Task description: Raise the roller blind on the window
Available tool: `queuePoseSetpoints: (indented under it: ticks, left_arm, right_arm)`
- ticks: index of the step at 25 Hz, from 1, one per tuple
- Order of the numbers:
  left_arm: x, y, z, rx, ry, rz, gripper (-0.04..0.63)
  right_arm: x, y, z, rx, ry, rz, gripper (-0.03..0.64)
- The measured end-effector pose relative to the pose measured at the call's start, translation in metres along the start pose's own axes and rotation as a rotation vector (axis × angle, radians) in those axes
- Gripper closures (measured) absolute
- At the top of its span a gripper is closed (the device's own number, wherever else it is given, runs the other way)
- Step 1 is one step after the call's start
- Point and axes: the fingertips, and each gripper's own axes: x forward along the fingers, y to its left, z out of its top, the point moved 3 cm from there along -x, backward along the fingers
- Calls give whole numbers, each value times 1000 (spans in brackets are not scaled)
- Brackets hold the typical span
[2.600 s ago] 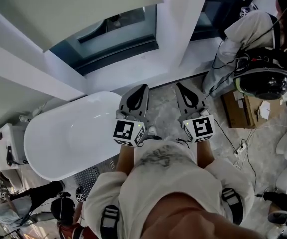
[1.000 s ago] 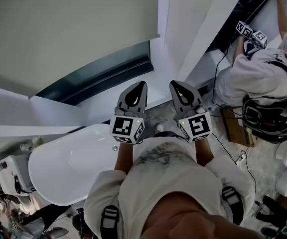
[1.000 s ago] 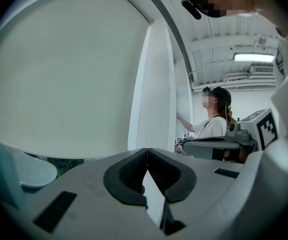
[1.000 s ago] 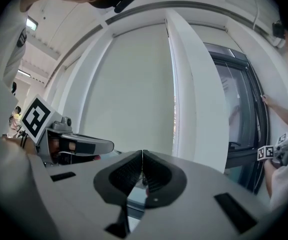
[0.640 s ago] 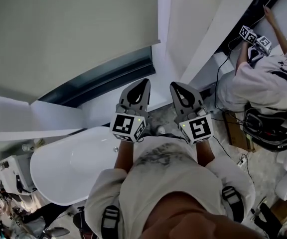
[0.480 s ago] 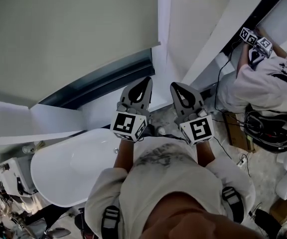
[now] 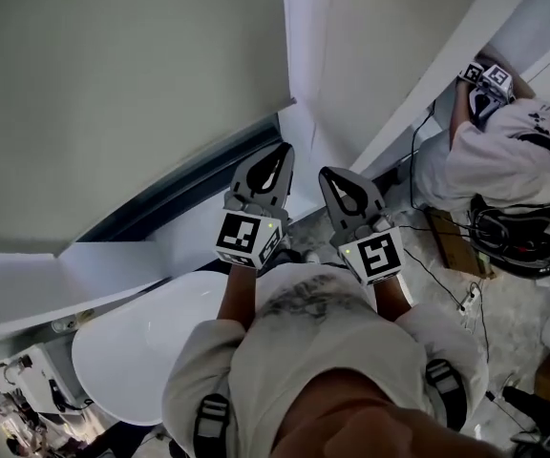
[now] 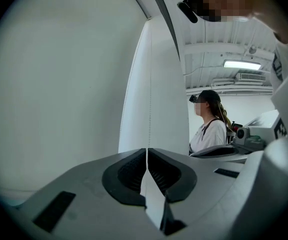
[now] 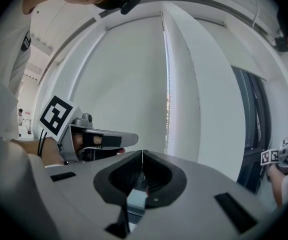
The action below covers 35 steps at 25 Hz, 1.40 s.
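Your left gripper (image 7: 280,151) and right gripper (image 7: 327,175) have neared the roller blind (image 7: 113,93) | both jaws closed, empty | bathtub (image 7: 141,351) below blind | bead chain (image 9: 167,99) at blind's edge: right gripper view, not head view.

The roller blind (image 7: 122,93) runs off the top and left edges of the head view, so its roller is out of sight, and it covers the window (image 7: 184,187) down to one dark strip. The bathtub (image 7: 132,351) is partly behind the wearer's shoulder (image 7: 194,370). In the right gripper view the cord (image 9: 167,94) beside the blind is too thin to read (beaded or plain, no telling). A second person (image 7: 490,160) is cut by the head view's right edge.
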Motion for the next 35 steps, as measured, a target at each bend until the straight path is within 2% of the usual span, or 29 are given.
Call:
queuePoseSetpoints:
  ticks: [6, 8, 10, 29, 35]
  left_arm:
    - [16, 11, 2, -8, -6, -86, 580]
    - [21, 15, 5, -8, -10, -108, 533]
    - [28, 18, 7, -4, -11, -127, 516]
    - [83, 34, -9, -18, -12, -264, 454]
    - [91, 28, 7, -26, -15, -308, 453]
  right_arm:
    - [11, 1, -4, 15, 14, -39, 554]
    - [13, 0, -2, 14, 19, -57, 554]
    - [15, -3, 0, 11, 25, -75, 554]
    - [27, -12, -16, 0, 76, -179, 554]
    - [22, -10, 3, -4, 92, -225, 554]
